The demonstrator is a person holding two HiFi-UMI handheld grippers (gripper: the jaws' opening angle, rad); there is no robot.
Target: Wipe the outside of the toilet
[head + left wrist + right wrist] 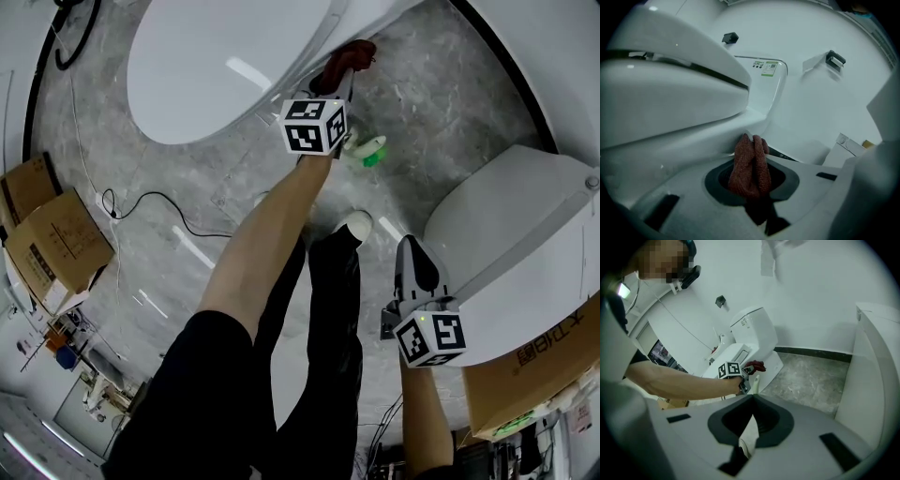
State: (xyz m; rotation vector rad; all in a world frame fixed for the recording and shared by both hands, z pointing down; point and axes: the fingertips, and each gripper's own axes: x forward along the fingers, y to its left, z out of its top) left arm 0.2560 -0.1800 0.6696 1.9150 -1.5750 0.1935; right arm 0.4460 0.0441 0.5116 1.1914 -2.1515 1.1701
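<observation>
The white toilet (225, 66) fills the top of the head view, lid down. My left gripper (345, 77) is shut on a red-brown cloth (351, 56) that is pressed against the toilet's side just under the seat. In the left gripper view the cloth (750, 166) bunches between the jaws of that gripper (751, 154) and touches the bowl (670, 98) below the rim. The right gripper view shows the toilet (752, 333) and cloth (754, 365) from afar. My right gripper (411, 247) hangs low at the right, away from the toilet. It (752, 401) is shut on nothing.
A second white fixture (525, 225) stands close by the right gripper, with a cardboard box (534, 366) below it. More boxes (56, 239) and a black cable (141, 202) lie at the left. A green-and-white object (367, 150) sits on the grey floor near a white shoe (354, 223).
</observation>
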